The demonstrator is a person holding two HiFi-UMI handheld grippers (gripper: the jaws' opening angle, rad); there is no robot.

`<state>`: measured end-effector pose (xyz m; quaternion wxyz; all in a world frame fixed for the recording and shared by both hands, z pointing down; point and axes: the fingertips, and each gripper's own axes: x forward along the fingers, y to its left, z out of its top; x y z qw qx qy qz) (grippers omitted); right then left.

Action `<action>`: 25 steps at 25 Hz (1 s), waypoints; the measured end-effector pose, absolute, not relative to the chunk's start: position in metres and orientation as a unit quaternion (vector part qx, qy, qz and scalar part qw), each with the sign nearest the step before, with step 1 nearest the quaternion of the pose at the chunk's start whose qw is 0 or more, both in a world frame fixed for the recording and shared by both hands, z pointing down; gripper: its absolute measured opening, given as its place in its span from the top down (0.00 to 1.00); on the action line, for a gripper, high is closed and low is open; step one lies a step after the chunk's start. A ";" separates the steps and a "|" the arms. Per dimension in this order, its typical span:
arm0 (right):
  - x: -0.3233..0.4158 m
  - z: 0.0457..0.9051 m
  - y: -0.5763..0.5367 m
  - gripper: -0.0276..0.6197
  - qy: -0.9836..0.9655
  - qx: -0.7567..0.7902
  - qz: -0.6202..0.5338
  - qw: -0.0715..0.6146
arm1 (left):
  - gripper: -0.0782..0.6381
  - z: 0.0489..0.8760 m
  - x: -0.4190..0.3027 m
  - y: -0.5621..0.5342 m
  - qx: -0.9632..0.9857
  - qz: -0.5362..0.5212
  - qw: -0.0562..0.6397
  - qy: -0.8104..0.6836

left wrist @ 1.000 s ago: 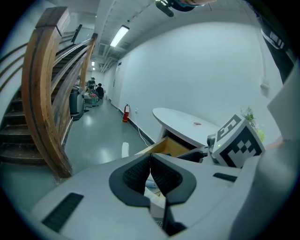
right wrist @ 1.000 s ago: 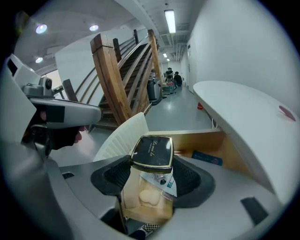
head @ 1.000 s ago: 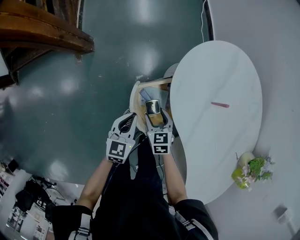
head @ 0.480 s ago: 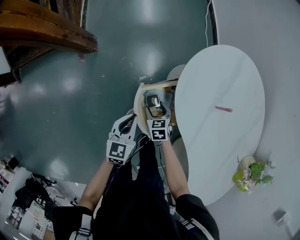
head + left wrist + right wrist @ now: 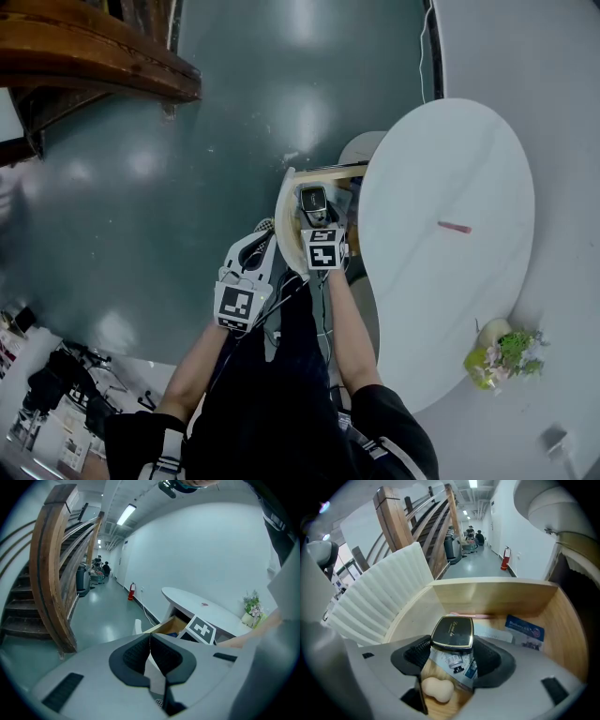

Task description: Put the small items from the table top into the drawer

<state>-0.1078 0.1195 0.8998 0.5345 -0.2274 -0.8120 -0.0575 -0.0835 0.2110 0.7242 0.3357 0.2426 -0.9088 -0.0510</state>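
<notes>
A black, gold-rimmed square compact (image 5: 452,633) is held level. It is positioned over the open pale wooden drawer (image 5: 497,597).

Premises: lobby or corridor of an office-type public building. Evidence: polished teal floor (image 5: 187,169), broad wooden staircase (image 5: 51,573), ceiling strip light (image 5: 127,513), fire extinguisher (image 5: 131,591) by the white wall (image 5: 197,550), white oval table (image 5: 450,281), people (image 5: 102,567) far down the hall.
</notes>
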 end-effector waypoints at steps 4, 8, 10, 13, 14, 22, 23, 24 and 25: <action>-0.107 0.907 0.117 0.50 -0.803 -0.228 -0.060 0.547 | 0.86 0.726 -0.086 0.213 0.241 -0.050 0.337 -0.909; -0.108 0.910 0.118 0.50 -0.802 -0.223 -0.053 0.551 | 0.86 0.728 -0.086 0.216 0.240 -0.049 0.339 -0.908; -0.108 0.907 0.120 0.50 -0.806 -0.225 -0.049 0.545 | 0.86 0.726 -0.085 0.216 0.240 -0.050 0.338 -0.908; -0.110 0.902 0.122 0.50 -0.816 -0.225 -0.047 0.531 | 0.86 0.723 -0.085 0.217 0.242 -0.050 0.337 -0.908; -0.111 0.899 0.122 0.50 -0.818 -0.225 -0.046 0.528 | 0.86 0.722 -0.086 0.217 0.242 -0.050 0.337 -0.909; -0.111 0.876 0.124 0.50 -0.831 -0.223 -0.048 0.508 | 0.86 0.710 -0.086 0.218 0.246 -0.048 0.327 -0.911; -0.110 0.872 0.126 0.50 -0.832 -0.227 -0.047 0.505 | 0.86 0.708 -0.085 0.219 0.247 -0.048 0.325 -0.912; -0.108 0.866 0.128 0.50 -0.832 -0.232 -0.045 0.503 | 0.86 0.705 -0.085 0.219 0.248 -0.047 0.323 -0.912; -0.106 0.861 0.130 0.50 -0.831 -0.237 -0.043 0.501 | 0.86 0.702 -0.084 0.219 0.250 -0.047 0.321 -0.912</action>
